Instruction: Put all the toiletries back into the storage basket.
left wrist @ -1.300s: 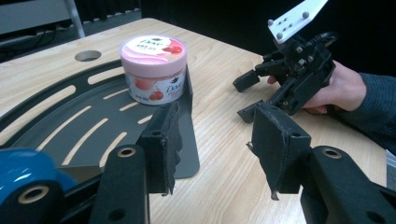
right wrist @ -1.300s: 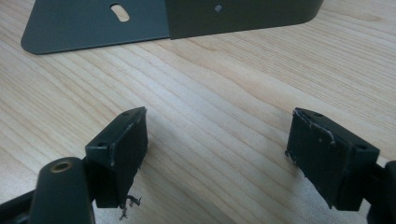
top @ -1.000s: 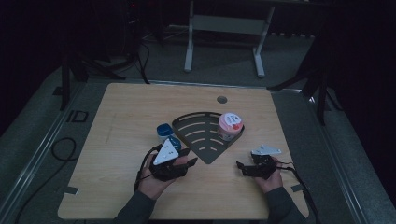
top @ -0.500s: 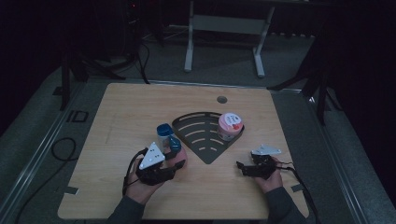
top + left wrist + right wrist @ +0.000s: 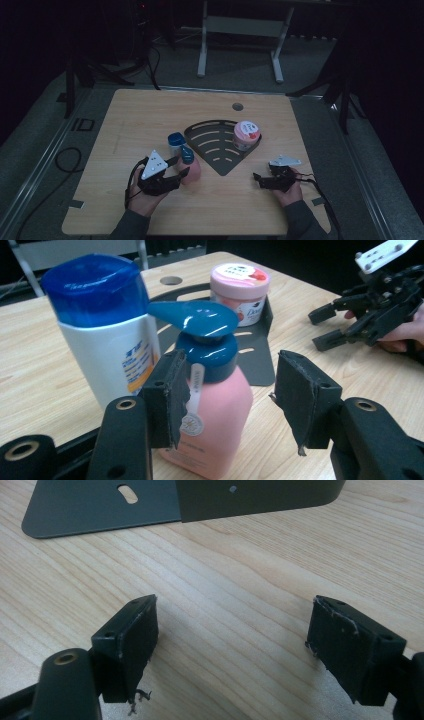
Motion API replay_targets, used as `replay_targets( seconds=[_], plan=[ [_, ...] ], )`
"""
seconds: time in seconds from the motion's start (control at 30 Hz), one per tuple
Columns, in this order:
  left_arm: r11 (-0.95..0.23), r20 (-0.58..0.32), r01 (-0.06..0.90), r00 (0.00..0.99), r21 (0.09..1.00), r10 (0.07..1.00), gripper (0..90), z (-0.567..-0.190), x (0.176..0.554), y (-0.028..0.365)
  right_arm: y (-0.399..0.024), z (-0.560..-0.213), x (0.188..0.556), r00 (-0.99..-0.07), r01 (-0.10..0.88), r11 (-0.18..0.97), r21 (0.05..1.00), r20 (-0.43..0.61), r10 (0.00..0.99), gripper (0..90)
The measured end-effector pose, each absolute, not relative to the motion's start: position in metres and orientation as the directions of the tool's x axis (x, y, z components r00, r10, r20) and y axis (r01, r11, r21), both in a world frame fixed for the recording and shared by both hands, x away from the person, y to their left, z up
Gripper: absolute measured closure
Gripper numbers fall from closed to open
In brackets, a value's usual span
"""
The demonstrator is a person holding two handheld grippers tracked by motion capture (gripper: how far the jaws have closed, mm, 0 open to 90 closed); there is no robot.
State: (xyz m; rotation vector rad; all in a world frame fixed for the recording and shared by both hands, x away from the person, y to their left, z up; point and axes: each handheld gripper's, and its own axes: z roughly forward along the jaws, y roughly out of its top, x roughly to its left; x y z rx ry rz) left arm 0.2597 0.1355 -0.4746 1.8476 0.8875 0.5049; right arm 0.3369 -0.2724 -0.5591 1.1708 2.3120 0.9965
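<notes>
L gripper at pink pump bottle, near table's front edge.
Jaws just widening, bottle between pads, right pad clear; glossy plastic, teal pump. R gripper level, wide open, holding nothing, over woodgrain.

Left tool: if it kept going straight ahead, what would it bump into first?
Most likely the pink pump bottle, which stands right between the open jaws of the left tool. The white bottle with the blue cap stands behind it.
</notes>
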Motion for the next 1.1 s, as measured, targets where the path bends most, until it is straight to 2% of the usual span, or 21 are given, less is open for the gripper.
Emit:
replay_targets(
  seconds=[0.37,1.1],
  plan=[
    [-0.259,-0.05,0.378,0.642,0.889,0.765,45.0,-0.481,0.272,0.133,-0.272,-0.559,0.337,-0.59,0.551,0.407,0.728,-0.005,0.807,19.9],
    [-0.296,-0.039,0.385,0.662,0.874,0.748,44.4,-0.47,0.288,0.129,-0.272,-0.559,0.337,-0.59,0.551,0.407,0.728,-0.005,0.807,19.9]
  ],
)
